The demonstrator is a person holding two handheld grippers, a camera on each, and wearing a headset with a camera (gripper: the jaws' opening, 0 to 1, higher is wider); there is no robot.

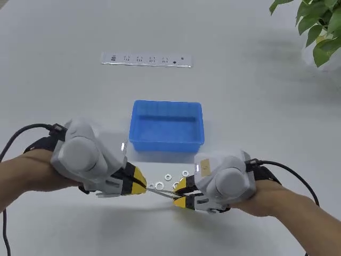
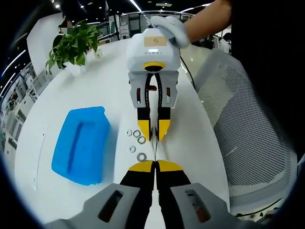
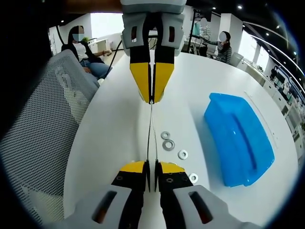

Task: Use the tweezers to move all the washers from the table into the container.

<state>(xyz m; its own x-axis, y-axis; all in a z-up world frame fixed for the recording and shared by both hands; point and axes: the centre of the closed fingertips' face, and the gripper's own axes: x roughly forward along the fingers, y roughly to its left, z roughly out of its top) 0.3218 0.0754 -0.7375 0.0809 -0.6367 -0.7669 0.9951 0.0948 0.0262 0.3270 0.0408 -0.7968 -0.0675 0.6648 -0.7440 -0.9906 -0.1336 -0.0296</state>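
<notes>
Several washers [image 2: 141,140] lie loose on the white desk [image 1: 240,80], in a small scatter just beside the tweezers [image 3: 150,129] on the side nearer the container [image 1: 166,140]; none of them sits between my jaws. The tweezers run thin and straight from one of my grippers to the other, just above the desk. My left gripper [image 2: 155,164] has its yellow-tipped jaws pressed together on one end, and my right gripper [image 3: 147,164] pinches the other end the same way (the two slim legs show best in the right gripper view). The grippers face each other, tips near but apart. The container, a blue tray, stands just past the washers. Farther back lies a white power strip [image 1: 145,59], and a leafy plant [image 1: 319,26] stands at the far corner.
</notes>
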